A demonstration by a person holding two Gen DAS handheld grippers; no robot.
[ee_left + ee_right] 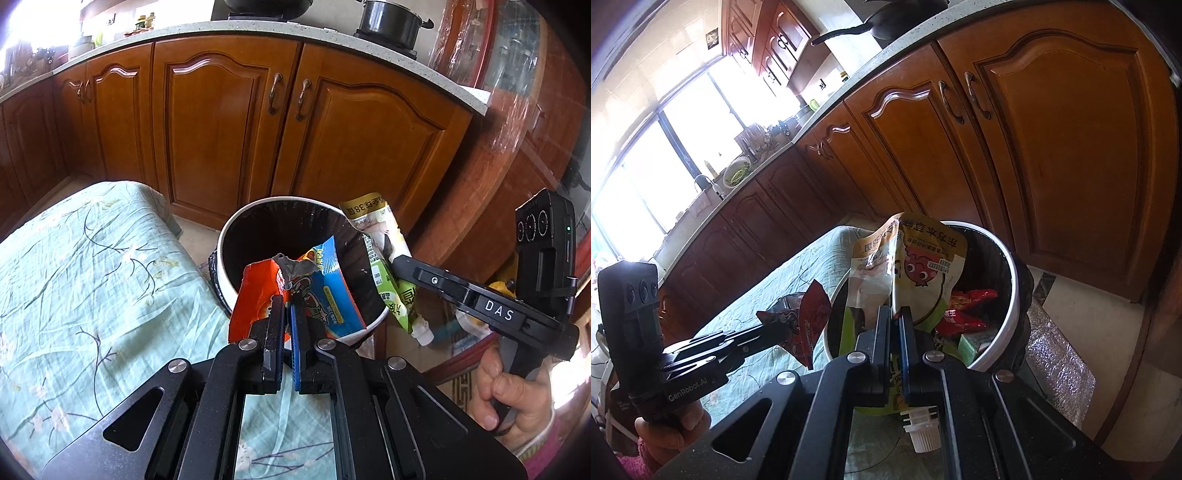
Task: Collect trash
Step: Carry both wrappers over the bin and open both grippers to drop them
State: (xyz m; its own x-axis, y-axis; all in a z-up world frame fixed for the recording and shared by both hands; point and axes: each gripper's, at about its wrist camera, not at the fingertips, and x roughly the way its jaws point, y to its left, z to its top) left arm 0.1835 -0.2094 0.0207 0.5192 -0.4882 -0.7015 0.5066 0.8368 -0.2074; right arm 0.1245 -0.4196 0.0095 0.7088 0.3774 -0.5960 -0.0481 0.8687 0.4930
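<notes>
The trash bin (295, 236) stands just ahead of both jaw pairs. The right gripper (895, 314) clamps a green spouted pouch (923, 266) over the rim; the left gripper (287, 306) clamps an orange-blue wrapper (317, 291) at the near rim. Step in hand: depositing. Next, judged: advance and release. Only the right view shows red wrappers (964, 306) inside.

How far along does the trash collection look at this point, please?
Done: red wrappers already lie in the bin. In hand: the left gripper grips a snack wrapper, and the right gripper a spouted pouch, both at the bin. Left: releasing them.
</notes>
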